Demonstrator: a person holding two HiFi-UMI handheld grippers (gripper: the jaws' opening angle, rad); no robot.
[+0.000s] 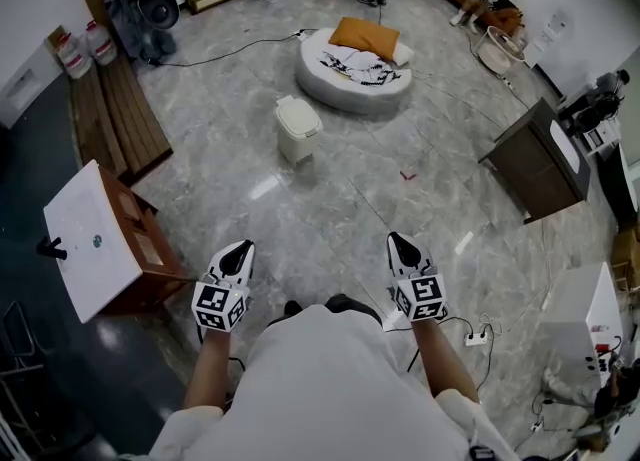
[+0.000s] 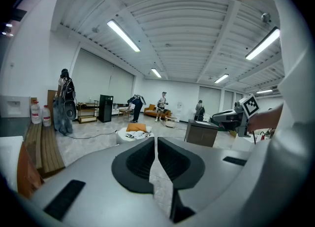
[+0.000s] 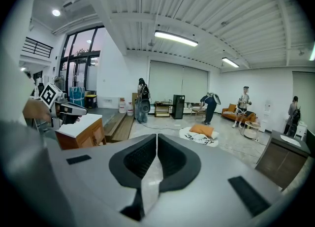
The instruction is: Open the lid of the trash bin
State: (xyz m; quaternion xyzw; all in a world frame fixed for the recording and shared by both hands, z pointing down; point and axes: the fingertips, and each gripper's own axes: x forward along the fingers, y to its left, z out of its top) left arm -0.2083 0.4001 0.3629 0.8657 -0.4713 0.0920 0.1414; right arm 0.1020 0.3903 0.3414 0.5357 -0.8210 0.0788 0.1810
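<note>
The trash bin [image 1: 298, 127] is a small white bin with its lid down, standing on the grey marble floor well ahead of me. Both grippers are held low in front of my body, far short of it. My left gripper [image 1: 240, 251] and right gripper [image 1: 400, 243] point toward the bin, each with its jaws pressed together and nothing between them. The left gripper view shows its shut jaws [image 2: 156, 148] and the right gripper [image 2: 242, 113] off to the side. The right gripper view shows its shut jaws [image 3: 157, 146]. The bin does not show in either gripper view.
A round white floor cushion [image 1: 352, 69] with an orange pillow lies just beyond the bin. A wooden cabinet with a white top [image 1: 88, 241] stands at my left, a dark cabinet [image 1: 535, 164] at the right. Cables and a power strip [image 1: 478, 337] lie on the floor. People stand at the far end.
</note>
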